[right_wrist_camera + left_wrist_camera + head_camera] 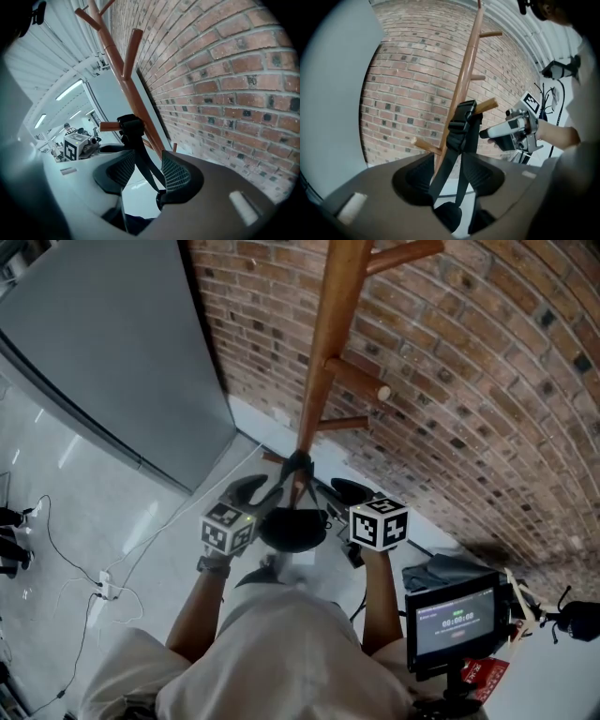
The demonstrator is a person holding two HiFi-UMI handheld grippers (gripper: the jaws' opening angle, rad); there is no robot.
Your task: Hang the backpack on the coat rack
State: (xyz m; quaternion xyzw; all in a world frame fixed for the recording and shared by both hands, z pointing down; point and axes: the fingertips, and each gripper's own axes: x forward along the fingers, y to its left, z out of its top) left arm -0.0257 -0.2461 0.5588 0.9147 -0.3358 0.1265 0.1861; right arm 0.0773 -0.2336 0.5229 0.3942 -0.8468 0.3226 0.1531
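The wooden coat rack (328, 324) stands against a brick wall. The black backpack (292, 529) hangs low on it, its top strap loop (298, 465) over a short peg. My left gripper (251, 493) and right gripper (349, 491) flank the pack, both open. In the left gripper view the straps (459, 140) drop from the peg (488, 105) between the spread jaws of my left gripper (449, 176) without touching the pads, and the right gripper (513, 133) shows beyond. My right gripper (147, 171) also stands wide around the straps (138, 150), apart from them.
A brick wall (469, 381) runs behind the rack and a grey panel (112, 352) stands at the left. Cables and a plug strip (103, 589) lie on the pale floor. A monitor on a stand (455, 620) and a dark bag (441, 573) sit at the right.
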